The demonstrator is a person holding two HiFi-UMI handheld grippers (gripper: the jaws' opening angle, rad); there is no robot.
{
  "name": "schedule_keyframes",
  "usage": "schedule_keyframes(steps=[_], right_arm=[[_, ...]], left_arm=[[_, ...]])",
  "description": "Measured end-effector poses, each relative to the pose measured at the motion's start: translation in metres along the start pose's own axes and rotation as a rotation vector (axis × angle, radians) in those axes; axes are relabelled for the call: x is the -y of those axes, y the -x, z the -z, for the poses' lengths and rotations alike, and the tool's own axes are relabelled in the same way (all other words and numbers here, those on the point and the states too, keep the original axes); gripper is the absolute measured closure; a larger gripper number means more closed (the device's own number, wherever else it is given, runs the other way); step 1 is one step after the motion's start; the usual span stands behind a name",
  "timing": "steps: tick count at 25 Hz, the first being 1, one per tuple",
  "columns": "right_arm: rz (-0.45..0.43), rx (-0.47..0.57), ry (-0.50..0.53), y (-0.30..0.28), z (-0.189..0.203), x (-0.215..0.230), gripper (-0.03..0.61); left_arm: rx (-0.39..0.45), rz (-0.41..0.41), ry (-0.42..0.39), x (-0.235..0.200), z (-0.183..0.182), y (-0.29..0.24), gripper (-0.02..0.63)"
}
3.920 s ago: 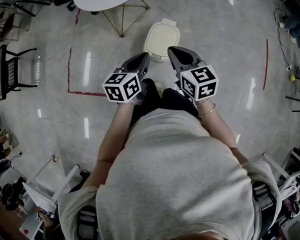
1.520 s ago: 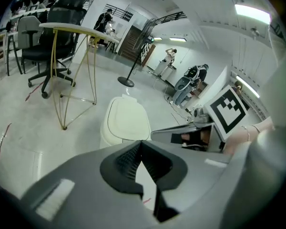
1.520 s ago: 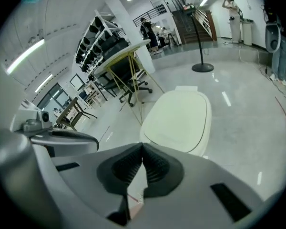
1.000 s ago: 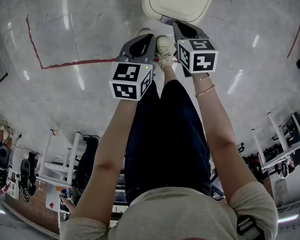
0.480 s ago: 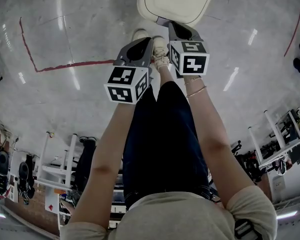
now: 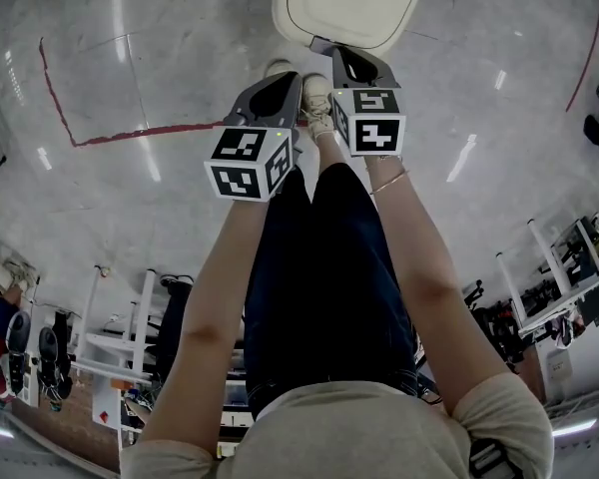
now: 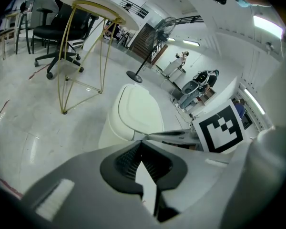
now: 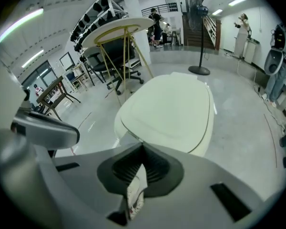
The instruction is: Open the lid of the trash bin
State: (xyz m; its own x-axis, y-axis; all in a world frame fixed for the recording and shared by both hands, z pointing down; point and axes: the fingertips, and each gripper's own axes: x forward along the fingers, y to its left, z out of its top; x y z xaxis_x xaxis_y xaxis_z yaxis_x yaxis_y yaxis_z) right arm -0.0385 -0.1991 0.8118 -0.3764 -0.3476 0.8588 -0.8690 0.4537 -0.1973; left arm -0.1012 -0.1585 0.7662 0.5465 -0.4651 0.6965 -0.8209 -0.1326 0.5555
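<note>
A cream trash bin [image 6: 351, 3] stands on the floor at the top of the head view, its lid [image 8: 174, 109] lying flat and closed. My right gripper [image 6: 330, 50] is shut and empty, its tip right at the near edge of the lid; in the right gripper view the lid fills the space just beyond the closed jaws [image 8: 142, 145]. My left gripper [image 6: 291, 77] is also shut with nothing in it. It hangs a little lower left of the bin, which appears ahead of it [image 7: 133, 113] with the right gripper's cube [image 7: 219, 125] beside it.
A person's shoes [image 6: 319, 93] stand just short of the bin. A red tape line [image 6: 130, 130] marks the floor to the left. A round table on gold legs [image 7: 88, 6], an office chair [image 7: 55, 30] and a standing fan [image 8: 199, 27] are beyond the bin.
Since 3.9 s ago the person has come close over the bin. In the last second the right gripper shifted slightly left, staying at the lid's near edge; the lid has not moved.
</note>
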Motion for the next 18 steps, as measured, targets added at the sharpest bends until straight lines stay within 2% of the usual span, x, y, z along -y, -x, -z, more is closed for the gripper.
schedule_keyframes(steps=[4, 8, 15, 18], right_arm=[[0.007, 0.040, -0.011, 0.001, 0.000, 0.001, 0.571], [0.023, 0.034, -0.004, -0.001, 0.001, 0.001, 0.571], [0.004, 0.052, -0.103, 0.004, 0.005, 0.002, 0.572], [0.022, 0.054, -0.092, 0.005, 0.006, 0.001, 0.571]], left_arm=[[0.004, 0.014, -0.010, 0.006, -0.001, 0.001, 0.604], [-0.011, 0.025, -0.028, 0.008, 0.000, 0.001, 0.604], [-0.026, 0.032, -0.044, 0.013, 0.004, 0.007, 0.604], [-0.024, 0.035, -0.049, 0.015, 0.004, 0.011, 0.604]])
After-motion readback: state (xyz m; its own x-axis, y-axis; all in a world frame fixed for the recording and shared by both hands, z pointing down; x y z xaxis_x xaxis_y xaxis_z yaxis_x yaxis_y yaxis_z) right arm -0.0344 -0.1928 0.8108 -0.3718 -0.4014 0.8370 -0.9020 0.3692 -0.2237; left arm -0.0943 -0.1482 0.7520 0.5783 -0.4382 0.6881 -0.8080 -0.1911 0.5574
